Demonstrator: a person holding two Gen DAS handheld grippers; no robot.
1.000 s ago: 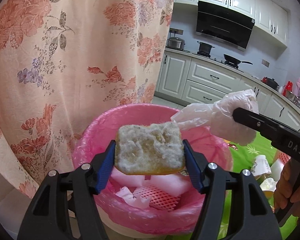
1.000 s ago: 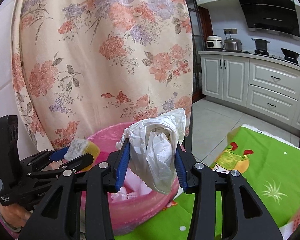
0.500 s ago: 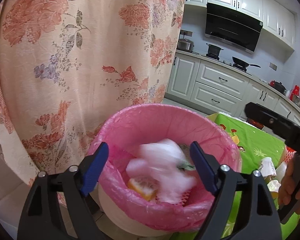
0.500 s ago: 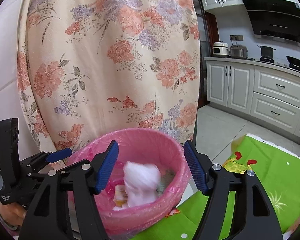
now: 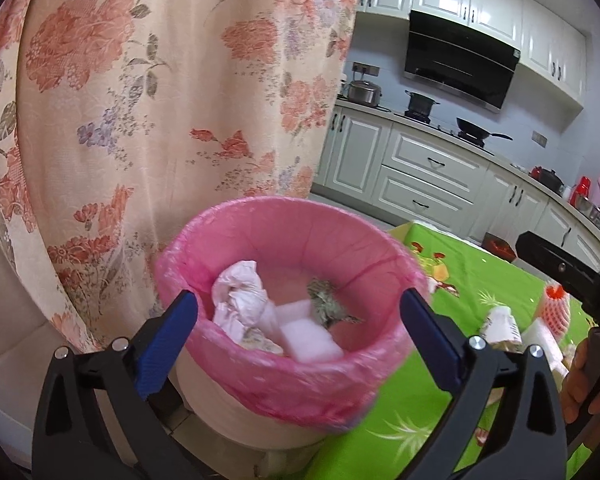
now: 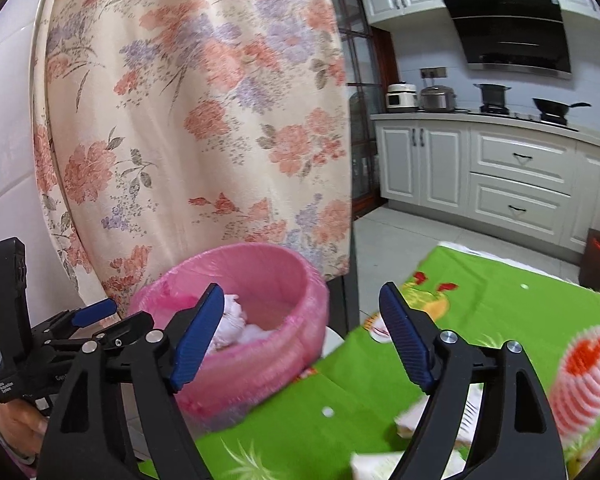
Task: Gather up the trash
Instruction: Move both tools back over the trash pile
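Observation:
A white bin with a pink liner (image 5: 284, 376) stands beside the green table; it also shows in the right wrist view (image 6: 260, 360). Inside lie a crumpled white glove (image 5: 240, 296), white foam pieces (image 5: 312, 334) and a sponge (image 5: 260, 344). My left gripper (image 5: 300, 336) is open and empty, its jaws spread just above the bin's near rim. My right gripper (image 6: 302, 336) is open and empty, between the bin and the table. More trash lies on the table: a red and white foam net (image 6: 580, 380) and white scraps (image 6: 416, 420).
A floral curtain (image 5: 160, 100) hangs right behind the bin. The green tablecloth (image 6: 500, 312) covers the table to the right. Kitchen cabinets (image 6: 520, 184) and a stove line the far wall. My left gripper's body (image 6: 40, 352) shows at the right wrist view's left edge.
My left gripper opened and dropped the sponge into the bin. My right gripper opened and dropped the white glove in. Both then drew back; the right one swung toward the table.

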